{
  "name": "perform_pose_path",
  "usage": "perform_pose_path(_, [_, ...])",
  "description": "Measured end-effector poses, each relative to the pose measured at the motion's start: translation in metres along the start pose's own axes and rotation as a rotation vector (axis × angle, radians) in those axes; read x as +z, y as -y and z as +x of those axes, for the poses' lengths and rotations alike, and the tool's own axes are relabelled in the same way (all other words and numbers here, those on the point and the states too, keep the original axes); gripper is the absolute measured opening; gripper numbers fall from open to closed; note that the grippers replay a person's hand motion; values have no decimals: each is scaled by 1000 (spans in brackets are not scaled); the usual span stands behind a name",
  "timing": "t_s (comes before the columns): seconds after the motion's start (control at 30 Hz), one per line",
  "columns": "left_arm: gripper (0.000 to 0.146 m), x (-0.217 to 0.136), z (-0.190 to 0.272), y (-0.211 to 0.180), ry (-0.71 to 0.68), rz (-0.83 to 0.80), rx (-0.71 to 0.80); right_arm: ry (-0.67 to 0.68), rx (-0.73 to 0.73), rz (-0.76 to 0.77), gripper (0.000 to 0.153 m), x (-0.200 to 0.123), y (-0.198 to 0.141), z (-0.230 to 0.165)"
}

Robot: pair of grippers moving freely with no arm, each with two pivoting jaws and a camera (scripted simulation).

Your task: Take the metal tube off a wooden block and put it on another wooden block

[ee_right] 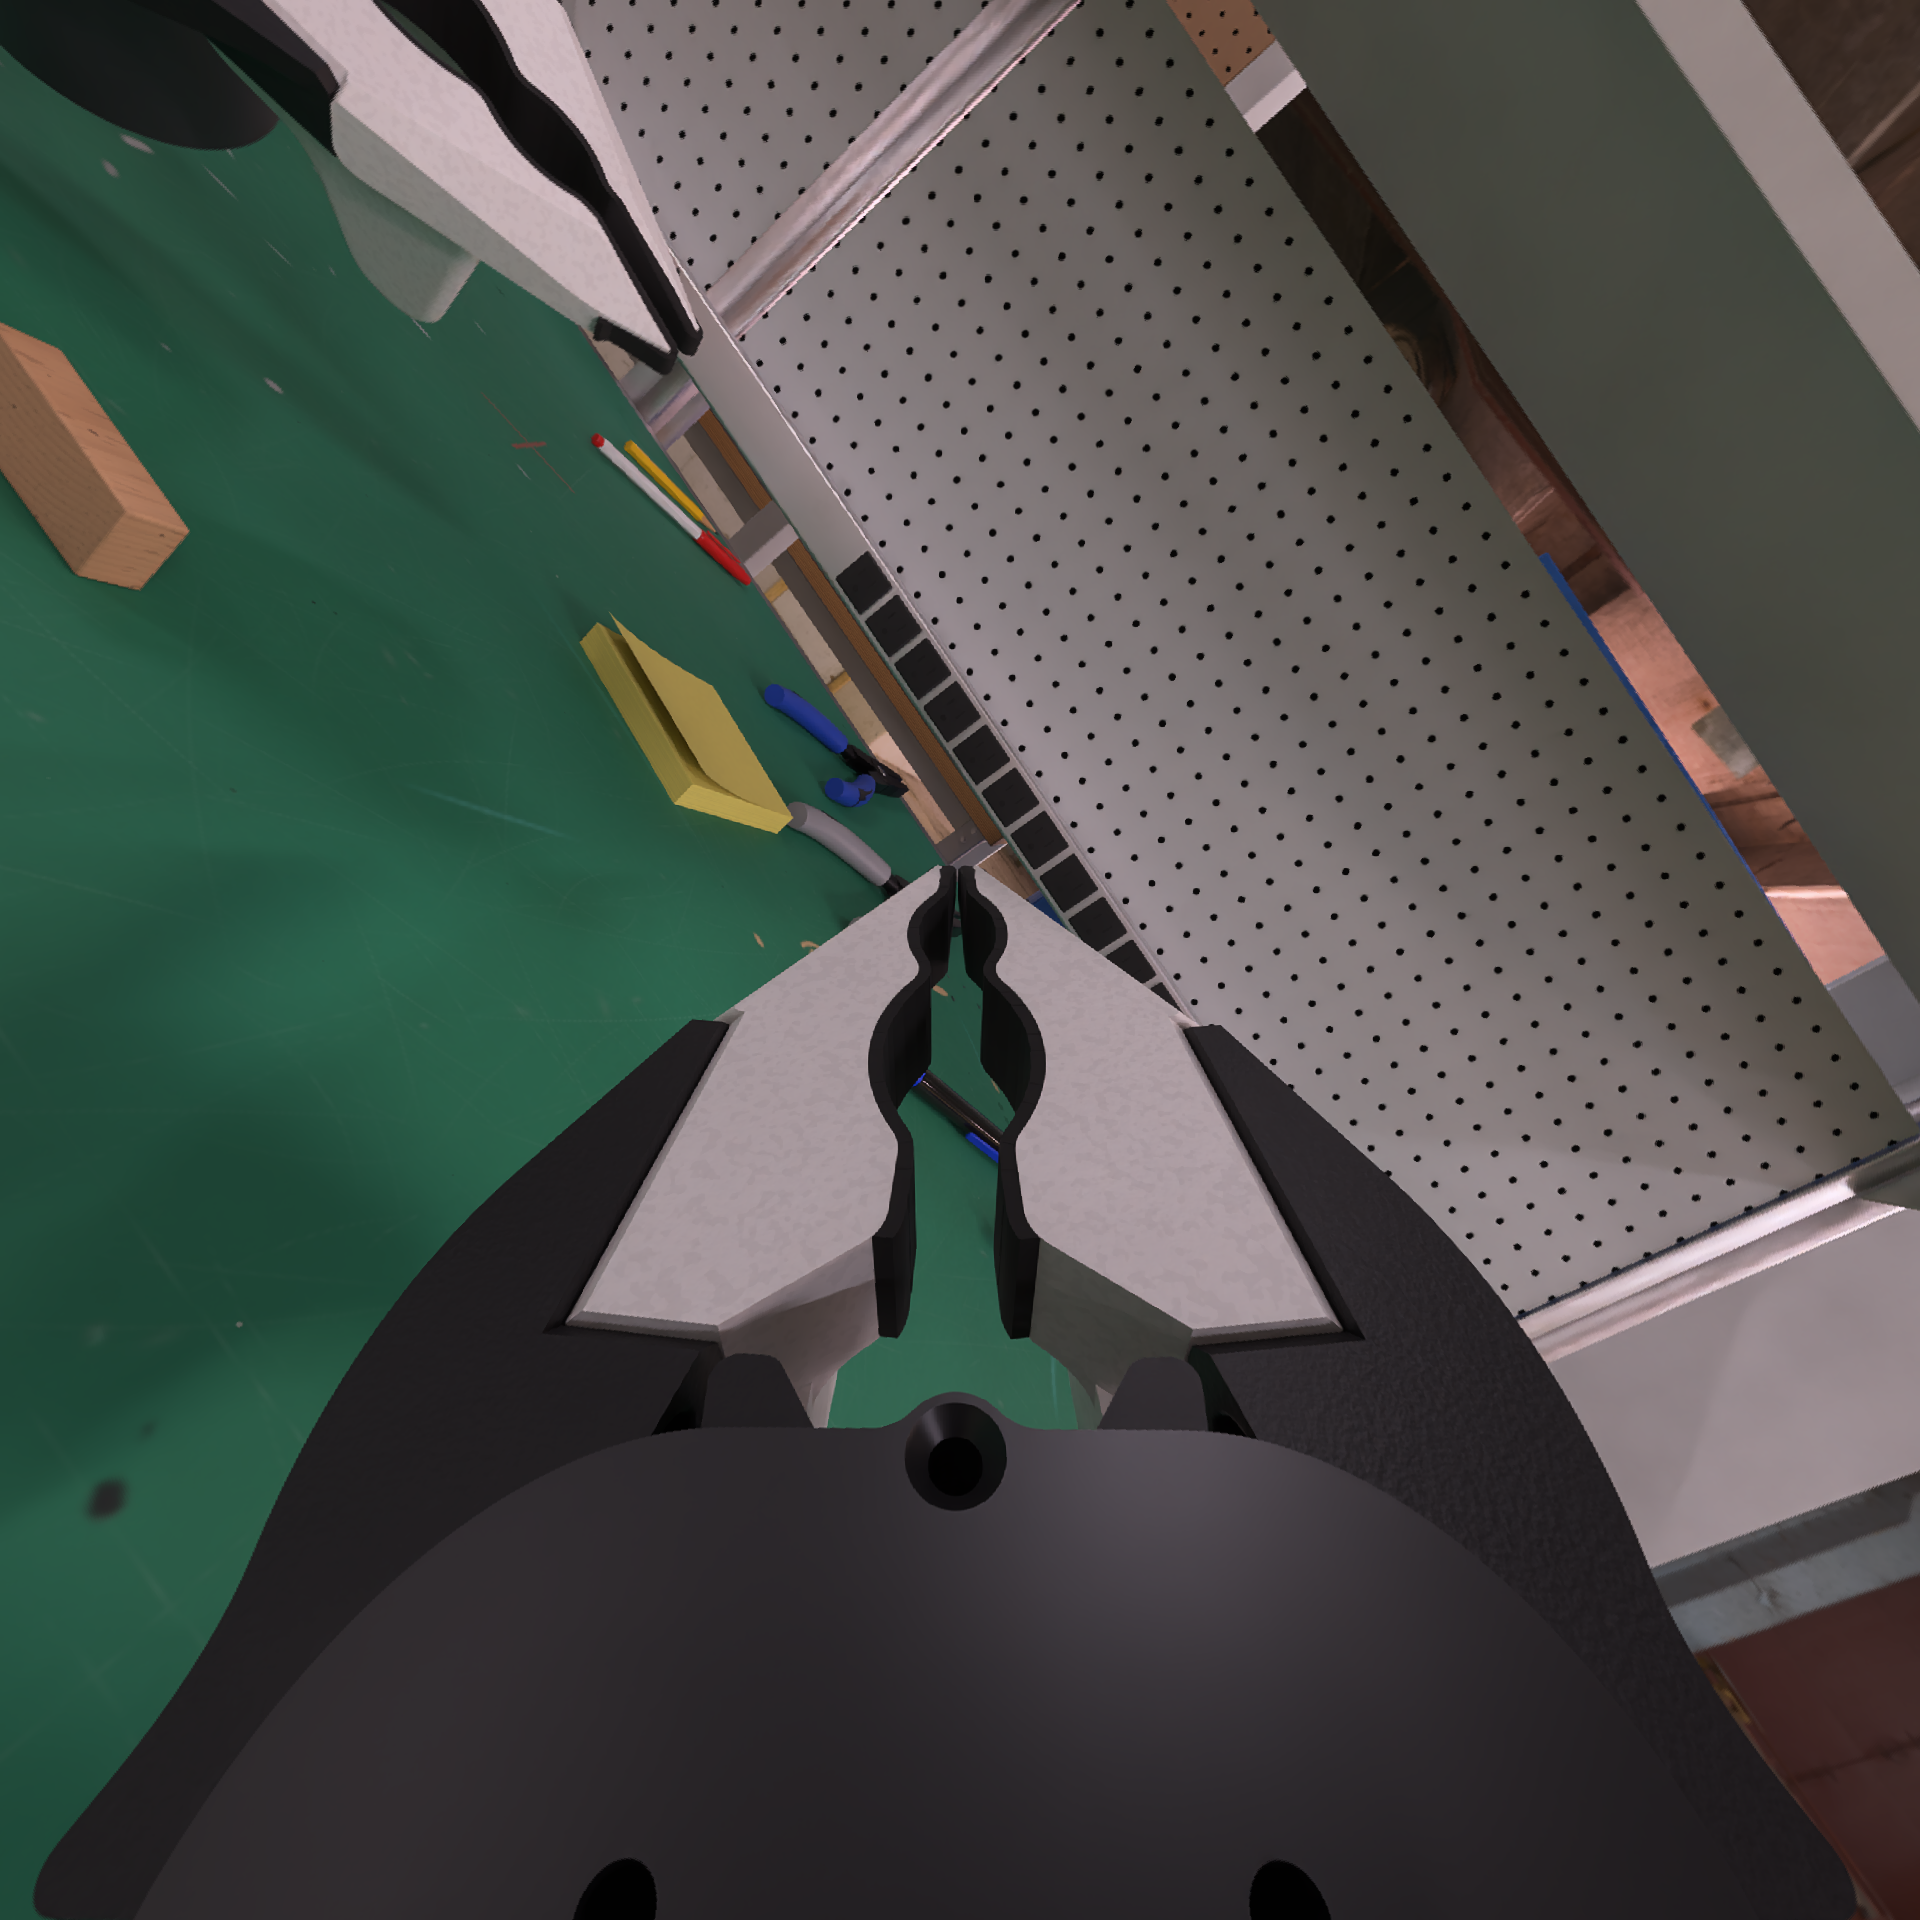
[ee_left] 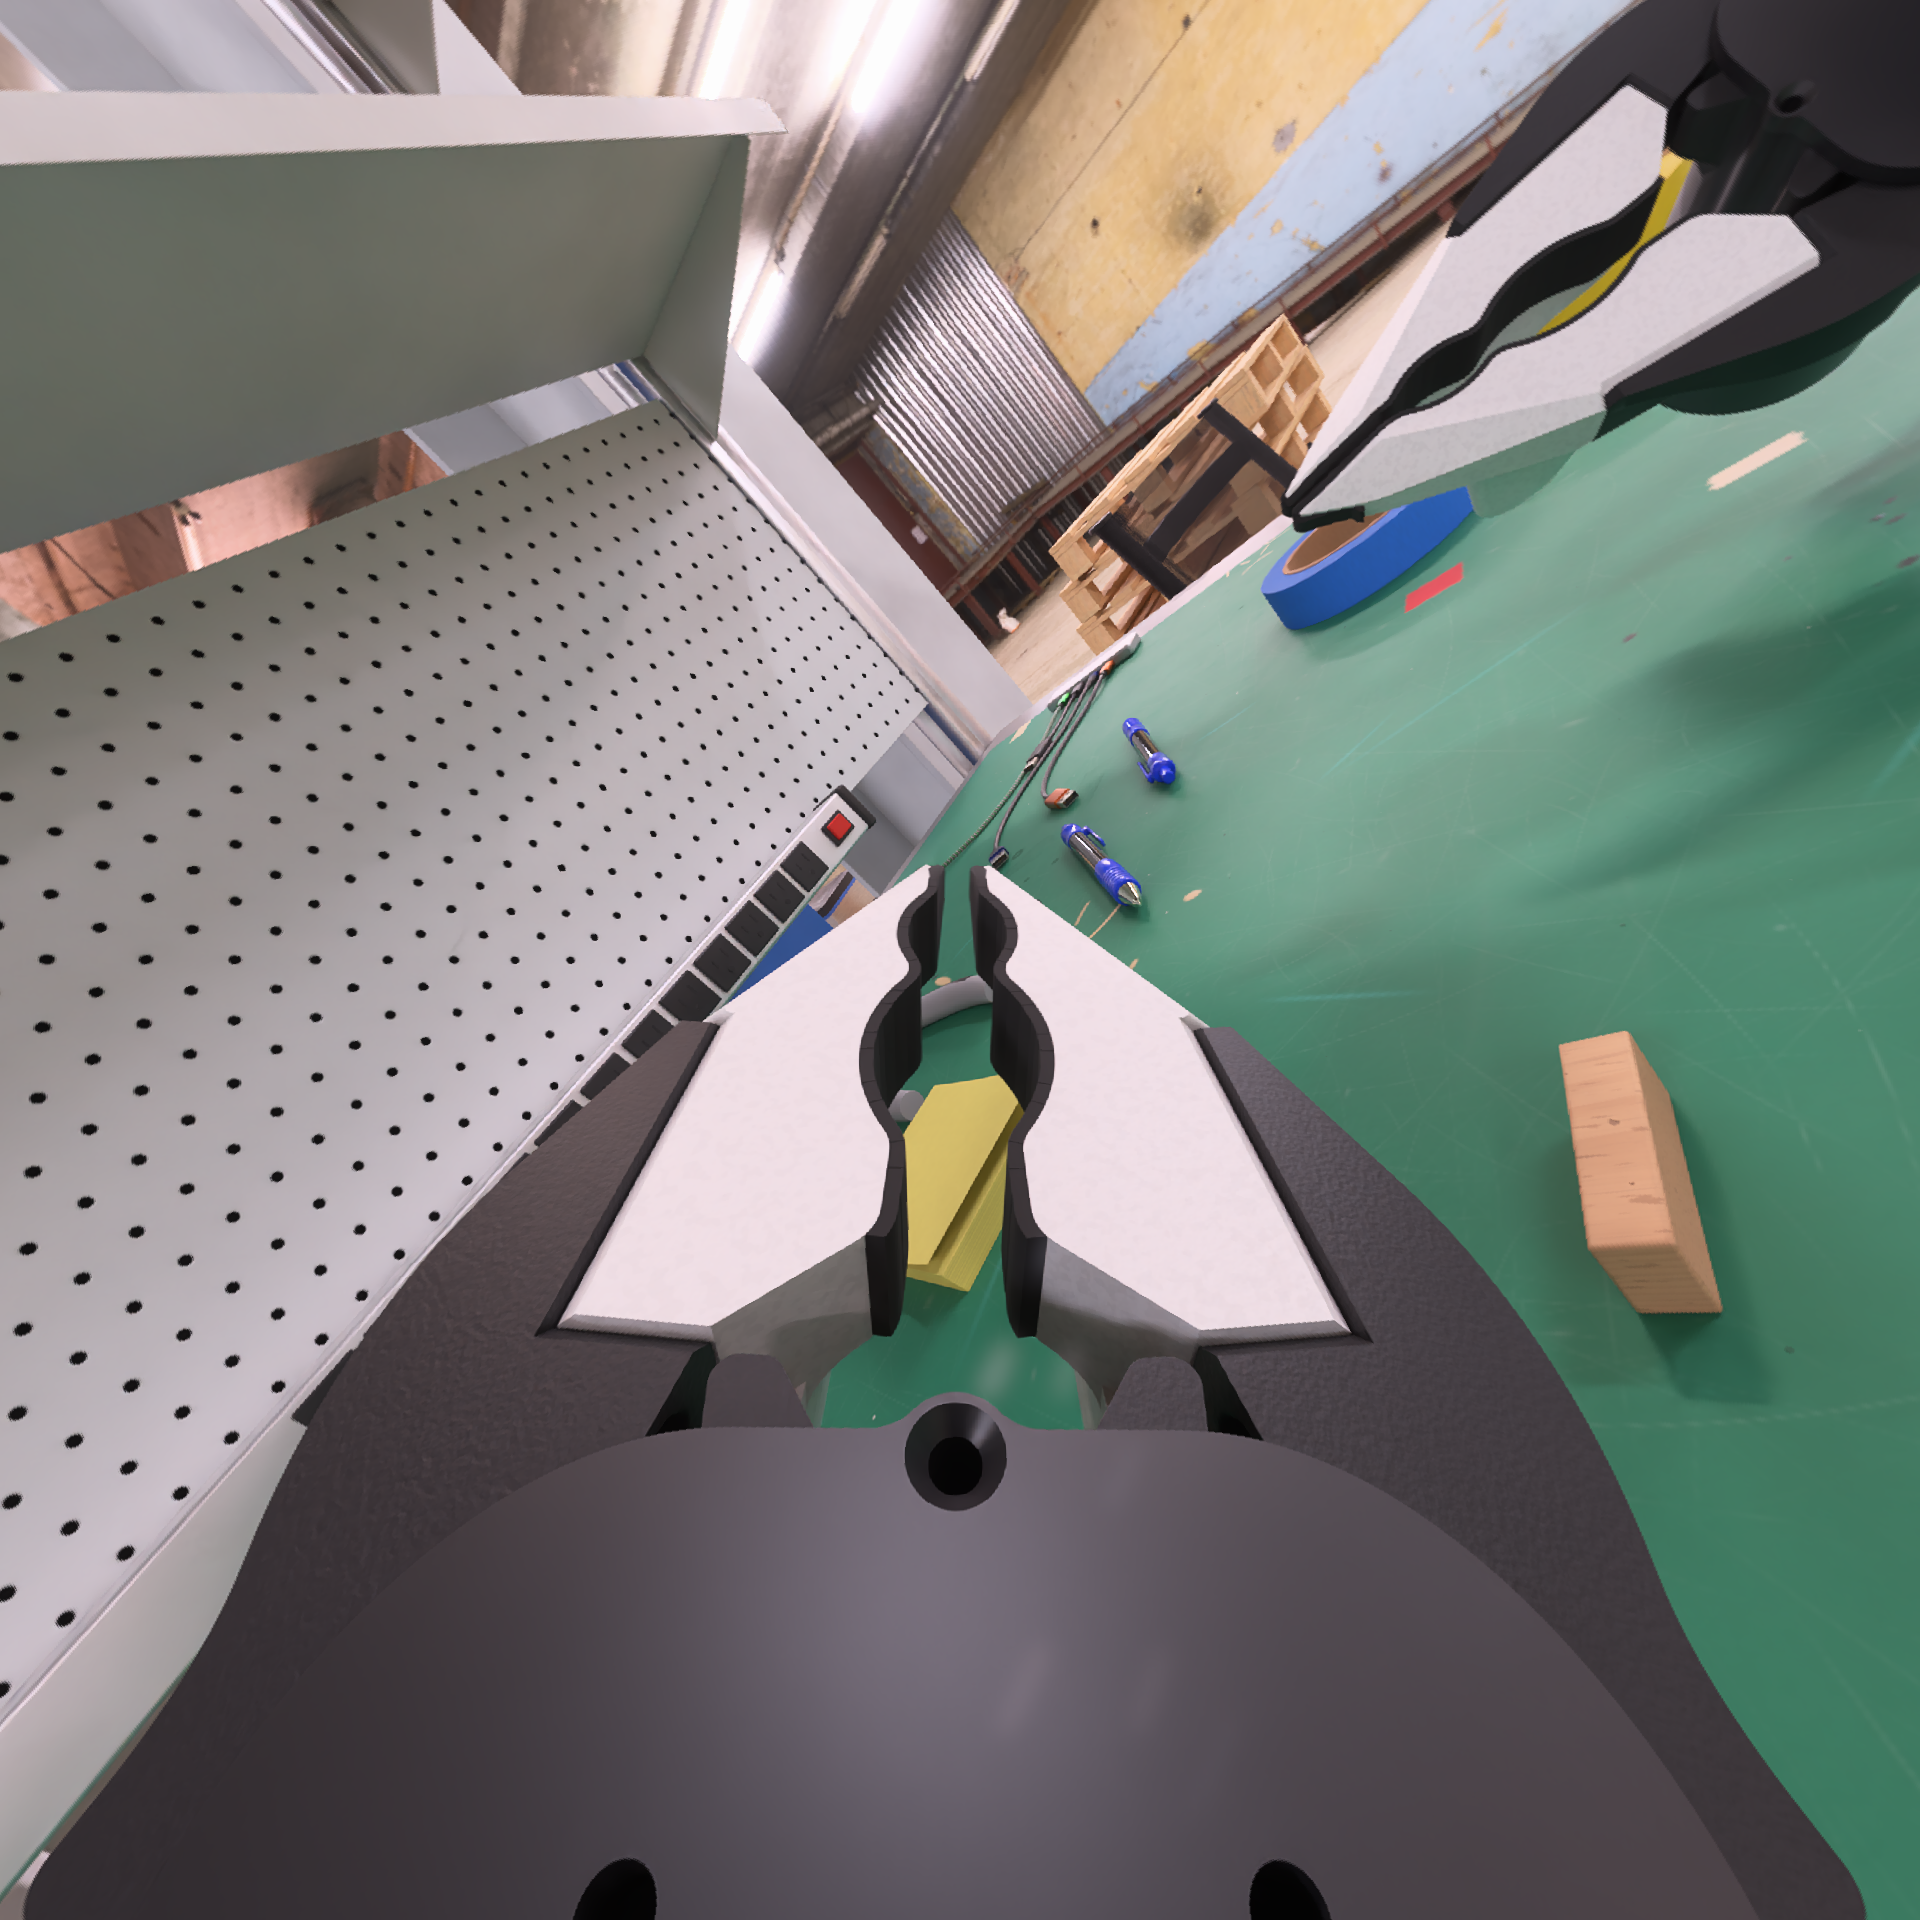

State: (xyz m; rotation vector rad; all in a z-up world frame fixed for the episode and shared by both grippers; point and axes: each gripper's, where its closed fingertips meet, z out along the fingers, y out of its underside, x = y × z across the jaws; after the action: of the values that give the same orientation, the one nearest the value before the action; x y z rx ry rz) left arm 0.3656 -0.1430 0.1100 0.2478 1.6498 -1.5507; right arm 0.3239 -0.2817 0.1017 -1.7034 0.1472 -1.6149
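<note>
One wooden block point(ee_left: 1636, 1174) lies on the green mat point(ee_left: 1455, 935), to the right of my left gripper point(ee_left: 956, 883); it also shows in the right wrist view point(ee_right: 83, 468). No metal tube and no second block are in view. My left gripper is shut but for a narrow slit and holds nothing, hovering over a yellow pad point(ee_left: 961, 1164). My right gripper point(ee_right: 956, 878) is shut and empty, near the mat's back edge. It also shows in the left wrist view point(ee_left: 1311, 509), over a blue tape roll point(ee_left: 1361, 561).
A white pegboard point(ee_left: 416, 831) with a power strip point(ee_right: 987, 758) and a shelf above it walls off the back. Blue pens point(ee_left: 1101, 868), cables point(ee_left: 1049, 769), markers point(ee_right: 665, 499), blue-handled pliers point(ee_right: 831, 748) and a grey-handled tool point(ee_right: 842, 842) lie near it.
</note>
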Motion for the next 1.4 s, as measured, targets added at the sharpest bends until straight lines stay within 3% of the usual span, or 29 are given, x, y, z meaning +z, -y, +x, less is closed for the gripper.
perform_pose_path(0.17, [20,1,3,0,-13,-3,14,2,0,2,0,0,1,-1])
perform_pose_path(0.47, [20,10,0,-2,20,-17,8,-13,-4,-65,0,3,-14,1])
perform_pose_path(0.77, [20,7,-10,11,33,23,-32,-127,-66,-255,0,6,-45,18])
perform_pose_path(0.9, [20,-6,-59,48,47,48,-171,-167,-137,-353,0,3,-59,24])
perform_pose_path(1.0, [20,-29,-130,51,104,-116,-310,-207,-143,-402,0,-1,-66,31])
perform_pose_path(1.1, [32,-76,-193,22,111,-368,-528,-235,-135,-429,0,-3,-71,37])
perform_pose_path(1.17, [47,-119,-234,-14,228,-515,-651,-241,-139,-440,0,-4,-73,38])
perform_pose_path(1.23, [45,-161,-260,-57,367,-646,-745,-238,-147,-450,0,-4,-74,37])
perform_pose_path(1.4, [33,-211,-236,-160,319,-992,-1088,-227,-156,-464,0,-3,-77,35])
